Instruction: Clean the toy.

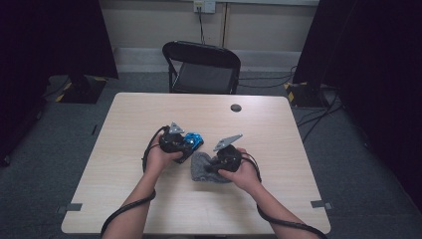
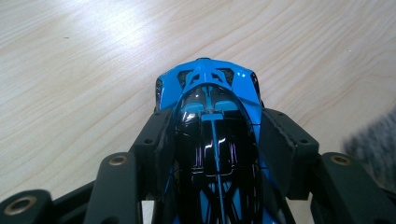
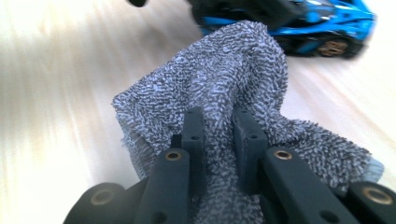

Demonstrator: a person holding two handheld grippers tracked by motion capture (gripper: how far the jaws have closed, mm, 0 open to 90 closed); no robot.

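A blue and black toy car (image 2: 211, 116) rests on the wooden table (image 1: 149, 199), with my left gripper (image 2: 215, 135) shut on its sides. In the high view the toy car (image 1: 194, 141) pokes out to the right of the left gripper (image 1: 185, 145). A grey fuzzy cloth (image 3: 224, 88) is pinched between the jaws of my right gripper (image 3: 218, 135) and hangs in a bunched fold. From above, the cloth (image 1: 200, 167) lies just left of the right gripper (image 1: 213, 165), close below the car. The right gripper view has the car (image 3: 322, 23) beyond the cloth.
A black folding chair (image 1: 201, 67) stands behind the table's far edge. A small dark round mark (image 1: 236, 107) sits near the table's far right. Cables (image 1: 124, 211) trail from both grippers off the near edge. Dark curtains flank the room.
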